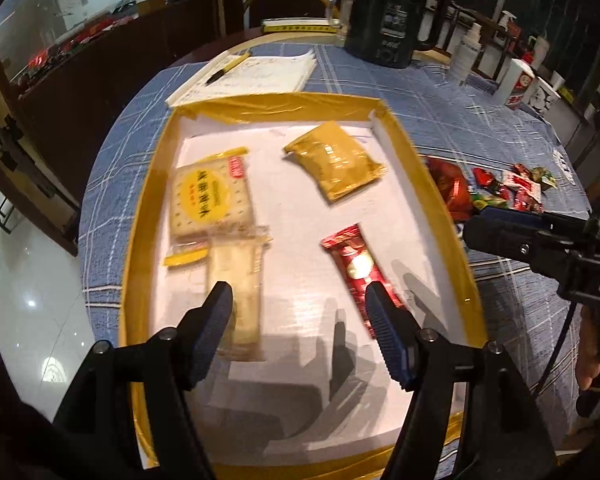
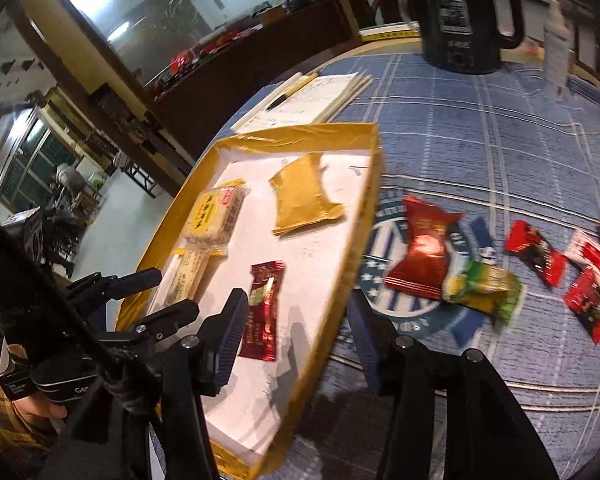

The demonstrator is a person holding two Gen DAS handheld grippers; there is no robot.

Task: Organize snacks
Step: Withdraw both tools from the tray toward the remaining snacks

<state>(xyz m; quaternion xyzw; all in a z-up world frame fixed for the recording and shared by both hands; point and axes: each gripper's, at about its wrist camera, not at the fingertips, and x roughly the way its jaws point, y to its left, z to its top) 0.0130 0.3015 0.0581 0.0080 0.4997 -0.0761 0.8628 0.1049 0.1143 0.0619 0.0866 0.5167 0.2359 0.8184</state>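
Snacks in a gold-rimmed tray point(image 1: 396, 128): cracker pack point(image 1: 212, 196), pale bar point(image 1: 240, 292), gold pouch point(image 1: 336, 160), red bar point(image 1: 360, 272). More wrappers point(image 2: 480, 276) loose on blue plaid cloth point(image 2: 480, 132) beside it. Left gripper point(image 1: 300, 312) and right gripper point(image 2: 300, 320) both spread wide, holding nothing. Black kettle point(image 1: 388, 12), notepad point(image 1: 256, 76) beyond.

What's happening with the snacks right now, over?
Left gripper open, empty, over the tray. Right gripper open, empty, straddling tray edge. Four snacks in; red packet and others still on the tablecloth. Nothing blocking.

Dim, motion-blurred fisheye views; overhead glare, hard shadows, dark bent edges.
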